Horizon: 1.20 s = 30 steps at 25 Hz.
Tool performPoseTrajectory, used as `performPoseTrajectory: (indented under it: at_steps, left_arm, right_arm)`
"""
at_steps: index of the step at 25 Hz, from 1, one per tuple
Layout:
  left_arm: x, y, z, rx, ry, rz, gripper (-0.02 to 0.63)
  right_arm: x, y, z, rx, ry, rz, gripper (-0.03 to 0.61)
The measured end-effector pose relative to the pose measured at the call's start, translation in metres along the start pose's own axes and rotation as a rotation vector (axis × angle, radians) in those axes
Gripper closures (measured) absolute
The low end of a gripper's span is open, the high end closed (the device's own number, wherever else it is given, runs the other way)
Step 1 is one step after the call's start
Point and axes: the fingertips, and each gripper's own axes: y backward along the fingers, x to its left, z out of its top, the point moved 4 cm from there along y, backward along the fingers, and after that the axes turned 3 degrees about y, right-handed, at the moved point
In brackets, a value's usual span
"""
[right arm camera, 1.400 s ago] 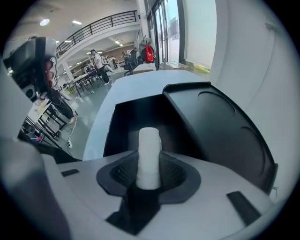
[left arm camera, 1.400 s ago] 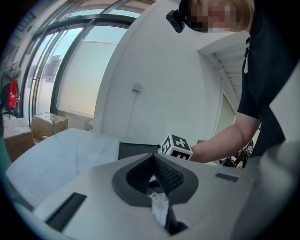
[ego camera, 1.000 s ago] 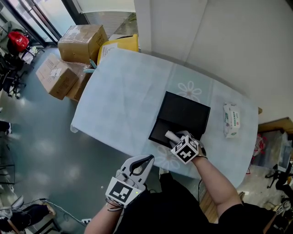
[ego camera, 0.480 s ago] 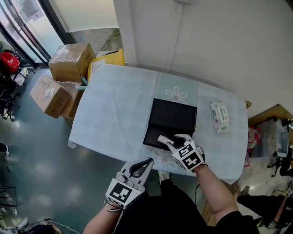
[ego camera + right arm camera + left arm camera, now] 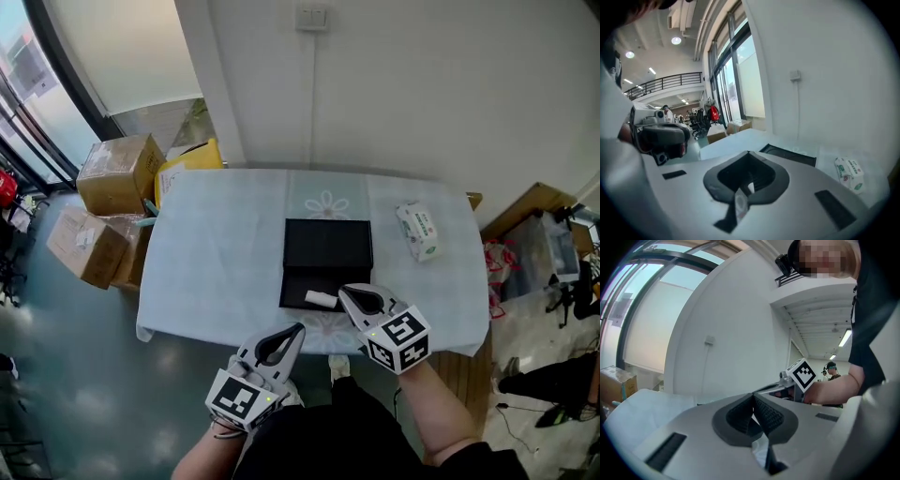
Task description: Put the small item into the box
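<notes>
Well, the right gripper (image 5: pixel 749 155) has just snapped closed with nothing between its jaws. It now hangs lifted clear of the pale-clothed table (image 5: pixel 202 272), nearer the person than a second ago, when it stood spread over the box's front part with the item at its tips. The left gripper (image 5: pixel 753 401) has its jaws pressed together too, empty, held low by the person's body much as before. The small item (image 5: pixel 322 299), a white tube-like piece, lies in the near half of the black box (image 5: pixel 326 246), just beyond the right gripper. The box sits mid-table, with a pack of wipes (image 5: pixel 417 231) well off to its right and cardboard cartons (image 5: pixel 114 173) on the floor (image 5: pixel 56 375) to the left. The box's near right corner is hidden behind the right gripper, whose own view catches only a dark strip of the box, not the item.
</notes>
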Motion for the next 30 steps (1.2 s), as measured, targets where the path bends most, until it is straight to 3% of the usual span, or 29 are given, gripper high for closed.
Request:
performPoseTrajectory:
  at_steps: [4,9,20,30]
  left_arm:
    - [-0.002,0.008,0.011,-0.015,-0.034,-0.021,0.606]
    - [-0.002,0.023,0.018,-0.037,-0.066,-0.04,0.606]
    - [-0.017,0.057,-0.003,-0.018,-0.068,-0.103,0.606]
    - [-0.027,0.062,-0.006,-0.018,-0.073,-0.116,0.606]
  right_arm:
    - [0.021,0.026,0.015,-0.109,-0.031,-0.032,0.569]
    - [0.05,0.05,0.023,-0.168,-0.056,-0.054,0.569]
    - [0.109,0.071,0.001,-0.184,-0.093,-0.081,0.569]
    - [0.125,0.082,-0.005,-0.194,-0.089,-0.083,0.569]
